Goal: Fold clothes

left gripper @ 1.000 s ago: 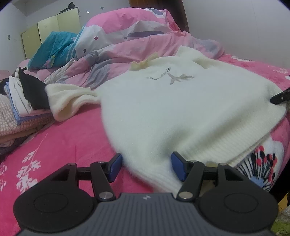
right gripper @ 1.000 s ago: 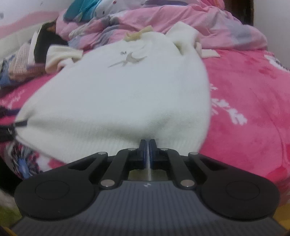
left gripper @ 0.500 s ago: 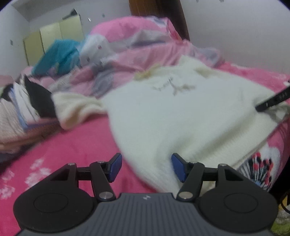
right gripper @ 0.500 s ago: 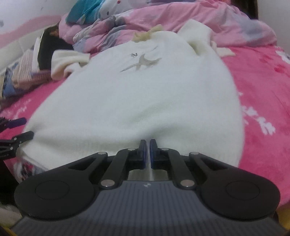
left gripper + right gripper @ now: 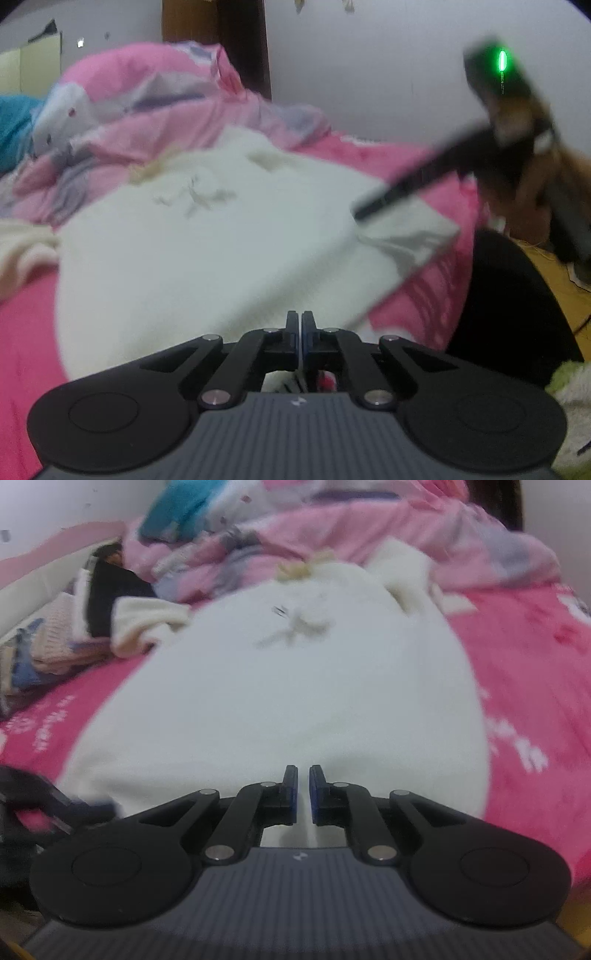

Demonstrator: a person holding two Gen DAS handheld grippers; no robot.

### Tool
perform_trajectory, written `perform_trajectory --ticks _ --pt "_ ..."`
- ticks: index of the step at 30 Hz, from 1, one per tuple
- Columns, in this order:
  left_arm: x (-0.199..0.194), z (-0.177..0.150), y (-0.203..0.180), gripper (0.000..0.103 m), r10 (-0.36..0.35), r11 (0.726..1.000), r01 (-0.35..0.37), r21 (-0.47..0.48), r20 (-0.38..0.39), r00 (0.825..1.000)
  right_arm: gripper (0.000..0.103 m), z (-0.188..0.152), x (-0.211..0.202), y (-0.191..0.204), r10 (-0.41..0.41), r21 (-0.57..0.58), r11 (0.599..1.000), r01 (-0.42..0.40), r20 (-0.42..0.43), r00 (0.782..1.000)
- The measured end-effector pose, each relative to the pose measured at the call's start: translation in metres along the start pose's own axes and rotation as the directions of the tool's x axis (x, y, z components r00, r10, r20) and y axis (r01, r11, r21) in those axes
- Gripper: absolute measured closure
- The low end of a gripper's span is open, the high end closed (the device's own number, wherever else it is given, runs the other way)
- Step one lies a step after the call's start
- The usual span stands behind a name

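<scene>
A cream-white sweater (image 5: 207, 251) with a small grey embroidered motif lies spread on the pink bed; it also fills the right wrist view (image 5: 295, 686). My left gripper (image 5: 300, 325) is shut on the sweater's hem at its near left corner. My right gripper (image 5: 303, 794) has its jaws nearly together, pinching the hem at the near right corner. In the left wrist view the right gripper's finger (image 5: 406, 188) holds a lifted corner of the hem (image 5: 410, 236). Both views are blurred by motion.
A crumpled pink patterned duvet (image 5: 155, 107) is piled behind the sweater. A stack of folded clothes with a black item (image 5: 70, 627) sits at the left. The pink floral sheet (image 5: 535, 686) lies bare to the right. The bed edge drops off at the right (image 5: 517, 295).
My left gripper has closed on the sweater's hem; it was open before. The right gripper's jaws stand slightly wider on thicker hem. Both have lifted the hem edge off the bed.
</scene>
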State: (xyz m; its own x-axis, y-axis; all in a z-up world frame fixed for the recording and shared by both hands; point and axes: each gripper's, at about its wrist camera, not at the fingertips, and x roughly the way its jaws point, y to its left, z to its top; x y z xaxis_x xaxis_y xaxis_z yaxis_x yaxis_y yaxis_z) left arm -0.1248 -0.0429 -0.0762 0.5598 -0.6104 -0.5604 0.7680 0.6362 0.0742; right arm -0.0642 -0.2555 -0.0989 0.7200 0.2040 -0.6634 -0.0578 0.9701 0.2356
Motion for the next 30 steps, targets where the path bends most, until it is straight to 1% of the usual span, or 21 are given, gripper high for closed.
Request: perform_trajectory --ticks 2,6,7,8,10,12,14,15,16,17,18,19,20,21,22,23,24,25,29,30 --pt "0.006 -0.006 0.002 0.102 0.001 0.999 -0.002 -0.033 -0.017 1.0 0.096 0.009 0.012 0.009 0.021 -0.01 1.0 -0.022 -0.018 1.0" --pt "0.012 -0.011 0.004 0.102 -0.002 0.997 0.001 -0.075 -0.011 1.0 0.096 0.027 0.037 0.028 0.064 -0.028 0.997 -0.065 -0.055 0.996" --pt "0.012 -0.013 0.006 0.102 -0.002 0.997 0.001 -0.078 -0.009 1.0 0.098 0.032 0.043 0.032 0.074 -0.032 0.997 -0.076 -0.064 0.995" --pt "0.012 -0.014 0.007 0.102 -0.001 0.997 0.0 -0.082 -0.007 1.0 0.103 0.036 0.049 0.037 0.085 -0.036 0.996 -0.088 -0.073 0.994" --pt "0.012 -0.016 0.009 0.102 -0.007 0.996 0.007 -0.087 0.002 1.0 0.103 0.046 0.062 0.045 0.104 -0.041 0.993 -0.108 -0.091 0.99" --pt "0.011 -0.018 0.01 0.102 -0.014 0.996 0.015 -0.092 0.011 1.0 0.103 0.068 0.076 0.036 0.093 0.043 0.995 -0.089 -0.08 0.993" --pt "0.011 -0.019 0.012 0.102 -0.021 0.995 0.023 -0.097 0.02 1.0 0.103 0.08 0.075 0.036 0.065 0.061 0.996 -0.06 -0.078 0.995" --pt "0.011 -0.02 0.013 0.102 -0.024 0.995 0.026 -0.1 0.024 0.999 0.102 0.08 0.066 0.041 0.084 0.042 0.996 -0.081 -0.084 0.993" --pt "0.01 -0.021 0.013 0.102 -0.027 0.994 0.03 -0.103 0.029 0.999 0.098 0.08 0.058 0.046 0.103 0.024 0.995 -0.101 -0.091 0.99" --pt "0.01 -0.022 0.014 0.102 -0.031 0.994 0.034 -0.105 0.033 0.999 0.098 0.08 0.05 0.051 0.125 0.006 0.992 -0.125 -0.101 0.987" --pt "0.01 -0.023 0.015 0.102 -0.034 0.993 0.038 -0.108 0.038 0.999 0.098 0.075 0.045 0.057 0.185 -0.005 0.982 -0.187 -0.136 0.973" --pt "0.01 -0.024 0.015 0.102 -0.035 0.994 0.039 -0.105 0.044 0.998 0.098 0.073 0.044 0.066 0.246 -0.015 0.967 -0.253 -0.185 0.951" --pt "0.011 -0.025 0.016 0.102 -0.036 0.994 0.041 -0.102 0.049 0.998 0.098 0.073 0.048 0.076 0.278 -0.032 0.956 -0.293 -0.232 0.932" --pt "0.011 -0.026 0.017 0.102 -0.038 0.994 0.043 -0.099 0.054 0.998 0.098 0.069 0.056 0.088 0.291 -0.058 0.946 -0.318 -0.272 0.917" --pt "0.012 -0.026 0.018 0.102 -0.041 0.994 0.046 -0.1 0.054 0.998 0.098 0.067 0.069 0.102 0.283 -0.087 0.943 -0.321 -0.296 0.912" --pt "0.012 -0.026 0.018 0.102 -0.042 0.994 0.047 -0.103 0.052 0.998 0.101 0.069 0.084 0.114 0.266 -0.108 0.945 -0.31 -0.3 0.916" --pt "0.011 -0.026 0.018 0.102 -0.043 0.993 0.048 -0.107 0.05 0.998 0.103 0.074 0.099 0.123 0.265 -0.105 0.946 -0.306 -0.289 0.92" --pt "0.01 -0.027 0.017 0.102 -0.042 0.993 0.047 -0.112 0.049 0.998 0.103 0.084 0.116 0.128 0.272 -0.077 0.95 -0.303 -0.274 0.923" --pt "0.008 -0.028 0.016 0.102 -0.041 0.992 0.047 -0.118 0.053 0.998 0.103 0.105 0.132 0.128 0.277 -0.003 0.958 -0.286 -0.235 0.932" --pt "0.008 -0.029 0.016 0.102 -0.043 0.992 0.049 -0.118 0.056 0.998 0.103 0.105 0.124 0.128 0.271 -0.02 0.959 -0.283 -0.231 0.934"
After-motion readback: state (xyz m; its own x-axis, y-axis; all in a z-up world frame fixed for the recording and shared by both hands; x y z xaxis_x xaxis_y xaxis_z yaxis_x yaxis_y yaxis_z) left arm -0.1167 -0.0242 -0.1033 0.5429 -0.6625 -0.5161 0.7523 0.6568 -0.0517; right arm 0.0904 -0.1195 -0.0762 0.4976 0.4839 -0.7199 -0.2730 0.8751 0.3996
